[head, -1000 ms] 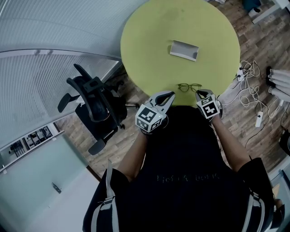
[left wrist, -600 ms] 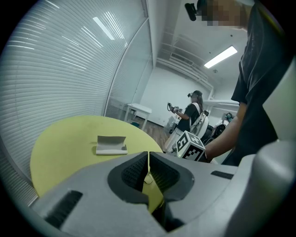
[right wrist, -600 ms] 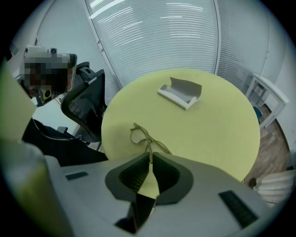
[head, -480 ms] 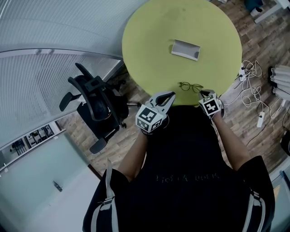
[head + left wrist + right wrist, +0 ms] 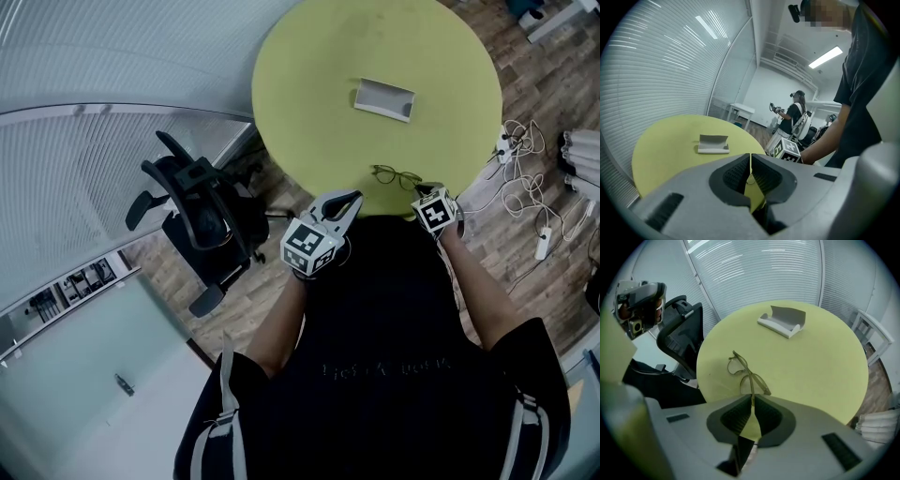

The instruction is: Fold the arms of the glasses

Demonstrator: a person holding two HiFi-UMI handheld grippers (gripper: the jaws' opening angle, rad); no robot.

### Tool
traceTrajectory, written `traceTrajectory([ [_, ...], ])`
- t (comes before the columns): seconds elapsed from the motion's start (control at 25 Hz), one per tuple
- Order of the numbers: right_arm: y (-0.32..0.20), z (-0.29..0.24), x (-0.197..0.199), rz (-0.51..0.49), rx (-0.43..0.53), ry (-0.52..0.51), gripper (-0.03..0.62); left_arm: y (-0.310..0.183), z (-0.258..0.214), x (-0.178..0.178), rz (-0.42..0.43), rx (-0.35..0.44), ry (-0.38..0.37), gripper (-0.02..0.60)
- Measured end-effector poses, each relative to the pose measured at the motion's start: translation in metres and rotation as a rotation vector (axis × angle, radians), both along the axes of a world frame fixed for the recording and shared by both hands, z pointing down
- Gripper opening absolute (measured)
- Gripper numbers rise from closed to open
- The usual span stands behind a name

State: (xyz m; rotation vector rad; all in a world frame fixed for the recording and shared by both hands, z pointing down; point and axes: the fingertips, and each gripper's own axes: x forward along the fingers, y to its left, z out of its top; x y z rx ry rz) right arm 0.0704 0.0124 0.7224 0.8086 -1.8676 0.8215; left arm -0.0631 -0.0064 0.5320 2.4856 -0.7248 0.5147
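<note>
Both forearms reach forward at frame centre. Left gripper (image 5: 352, 199) is pressed together and empty by the table (image 5: 309, 94) edge. Right gripper (image 5: 419, 188) pinches an arm of the glasses (image 5: 395, 175).

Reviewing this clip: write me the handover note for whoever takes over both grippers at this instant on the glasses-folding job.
Left gripper: shut, nothing between the jaws, held at the near edge of the yellow table, off the glasses.
Right gripper: shut on the tip of one arm of the glasses, which lie on the table close to its near edge.
Grey holder: farther back on the table, apart from the glasses.
Done: one arm is gripped.
Left: neither arm looks folded yet. Swing the gripped arm in toward the lenses, then fold the other.
</note>
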Motion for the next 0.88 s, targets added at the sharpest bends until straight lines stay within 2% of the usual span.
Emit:
traceTrajectory([
  [0.88, -0.001, 0.022, 0.001, -0.017, -0.041, 0.015, 0.04, 0.0, 0.003, 0.006, 0.014, -0.021, -0.014, 0.02],
])
